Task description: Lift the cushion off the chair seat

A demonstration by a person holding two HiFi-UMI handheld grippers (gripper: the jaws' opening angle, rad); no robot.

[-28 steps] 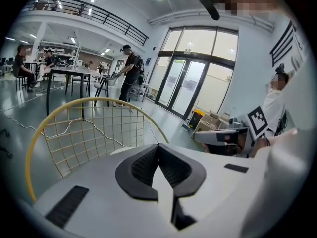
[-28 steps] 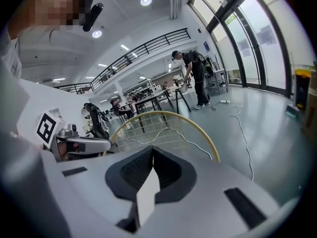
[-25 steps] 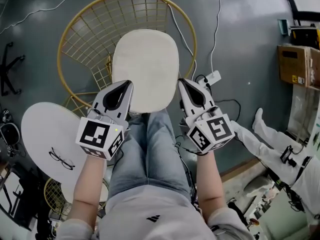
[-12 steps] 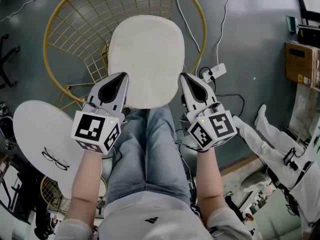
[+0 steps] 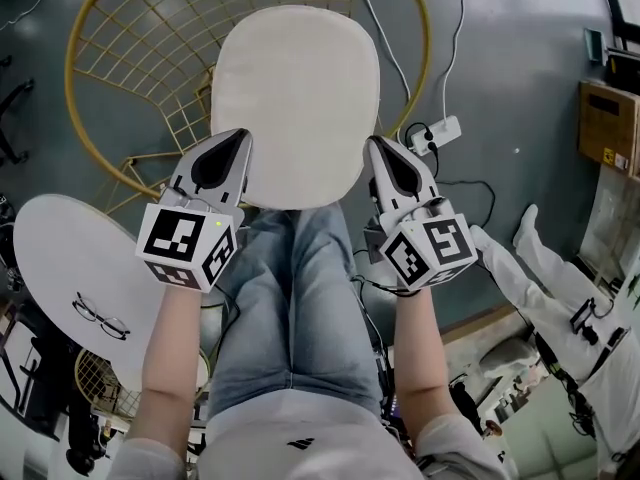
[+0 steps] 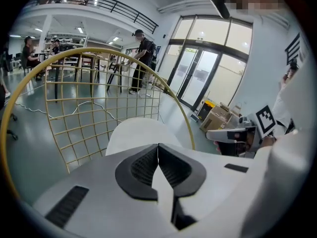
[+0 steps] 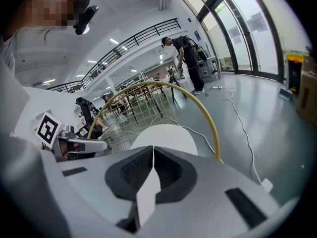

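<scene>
Cushion (image 5: 295, 103): pale, rounded, lying flat on the seat of the gold wire chair (image 5: 130, 58); not yet lifted. In both gripper views the wire back is seen curving round behind it.

Left tongs (image 5: 243, 138): in the head view the tip is seen at the cushion's near left edge. Contact with the cushion cannot be determined. In the left gripper view the left tongs (image 6: 158, 152) are seen with jaws together, the pads meeting along one line. Nothing is held between them, and the cushion is seen beyond the tip.

Right tongs (image 5: 373, 143): the tip is seen at the cushion's near right edge; contact likewise not determinable. In the right gripper view the right tongs (image 7: 153, 155) are seen closed, with nothing between the pads.

The near end of the cushion is thus flanked by the two tongs, both angled forward and down.

Surroundings noted:
- The person's legs (image 5: 290, 298) are seen just below the cushion's near edge.
- A round white counter (image 5: 60, 258) stands left of the chair, and spectacles (image 5: 95, 313) lie on it.
- A power strip (image 5: 435, 133) lies on the grey floor (image 5: 500, 68) just right of the chair.
- A cardboard box (image 5: 612, 123) is seen at the right edge.
</scene>
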